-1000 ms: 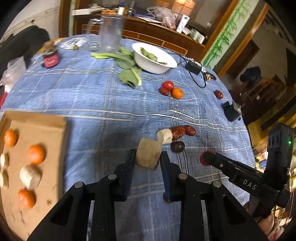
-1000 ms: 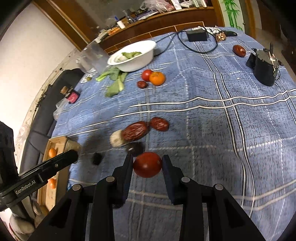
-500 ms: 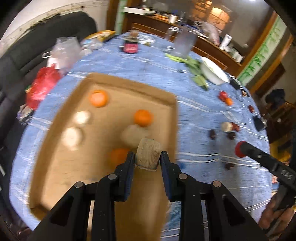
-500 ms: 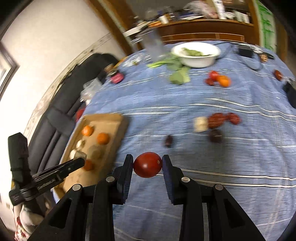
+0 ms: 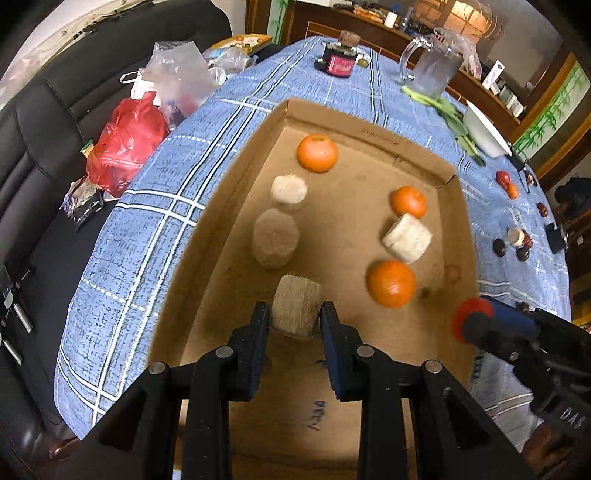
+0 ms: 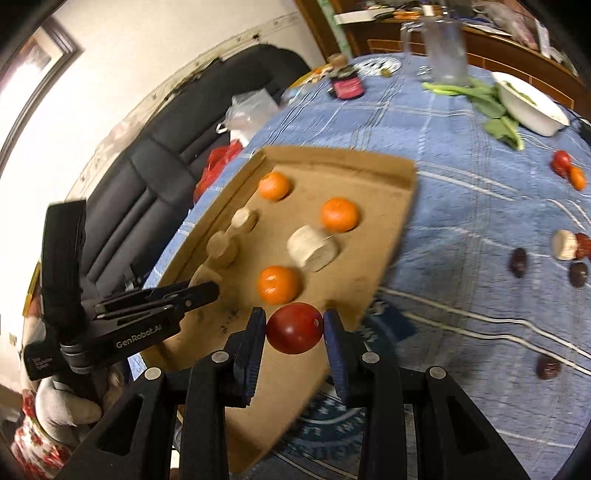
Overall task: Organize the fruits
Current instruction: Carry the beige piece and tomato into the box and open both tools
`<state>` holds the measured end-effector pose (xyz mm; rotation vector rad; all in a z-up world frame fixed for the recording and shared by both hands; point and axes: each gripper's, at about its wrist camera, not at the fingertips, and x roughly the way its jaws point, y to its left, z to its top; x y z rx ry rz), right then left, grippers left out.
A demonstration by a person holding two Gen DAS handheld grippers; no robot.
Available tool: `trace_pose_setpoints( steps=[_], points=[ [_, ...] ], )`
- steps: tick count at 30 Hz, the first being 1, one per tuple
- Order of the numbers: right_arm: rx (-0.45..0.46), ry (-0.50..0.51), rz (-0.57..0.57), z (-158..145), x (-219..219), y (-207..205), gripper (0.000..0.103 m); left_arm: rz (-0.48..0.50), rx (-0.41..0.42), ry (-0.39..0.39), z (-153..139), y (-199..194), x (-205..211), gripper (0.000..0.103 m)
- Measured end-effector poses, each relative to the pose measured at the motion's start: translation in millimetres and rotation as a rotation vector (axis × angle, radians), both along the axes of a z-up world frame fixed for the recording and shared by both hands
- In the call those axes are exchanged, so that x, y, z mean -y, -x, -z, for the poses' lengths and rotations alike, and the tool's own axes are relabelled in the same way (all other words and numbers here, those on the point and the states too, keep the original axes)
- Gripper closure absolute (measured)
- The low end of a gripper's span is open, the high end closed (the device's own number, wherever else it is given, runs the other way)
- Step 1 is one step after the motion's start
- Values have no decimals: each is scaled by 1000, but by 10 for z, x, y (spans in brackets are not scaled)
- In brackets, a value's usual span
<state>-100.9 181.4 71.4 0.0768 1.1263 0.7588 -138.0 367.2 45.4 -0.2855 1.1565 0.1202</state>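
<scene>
The left tool (image 5: 295,319) pinched a pale fibrous cylinder (image 5: 297,308) over the cardboard tray (image 5: 343,229) at 6 o'clock. The right tool (image 6: 294,334) pinched a red tomato (image 6: 294,327) beside the tray's near corner. Judged step: delivery; next, each tool should lower onto bare cardboard, then release.

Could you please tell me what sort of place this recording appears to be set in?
Probably a home dining or living room: a table with a blue plaid tablecloth, a black sofa beside it, and a cluttered wooden sideboard behind.

Matt cardboard tray (image 5: 369,125) on woven cloth (image 5: 147,221); glossy tomato (image 6: 294,328), rough fibrous chunk (image 5: 296,305), black plastic tools.
</scene>
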Motion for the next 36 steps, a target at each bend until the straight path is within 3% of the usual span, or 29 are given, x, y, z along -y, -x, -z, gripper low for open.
trace_pose_setpoints(
  steps=[11, 24, 26, 30, 34, 36],
  points=[
    [6, 88, -38, 280, -371, 14, 67, 62, -14, -11, 92, -79, -48, 75],
    [55, 135, -52, 305, -494, 48, 66, 31, -18, 46, 98, -88, -131, 74],
    [57, 136, -50, 291, -486, 53, 63, 19, -12, 59, 60, -76, -145, 73],
    [86, 118, -49, 191, -448, 104, 49, -3, 24, 60, -94, -54, -143, 60],
    [127, 102, -16, 78, -363, 155, 48, -24, 54, 31, -270, -35, -95, 58],
    [149, 95, 19, 20, -269, 188, 48, -32, 59, -19, -369, -28, -29, 49]
  ],
)
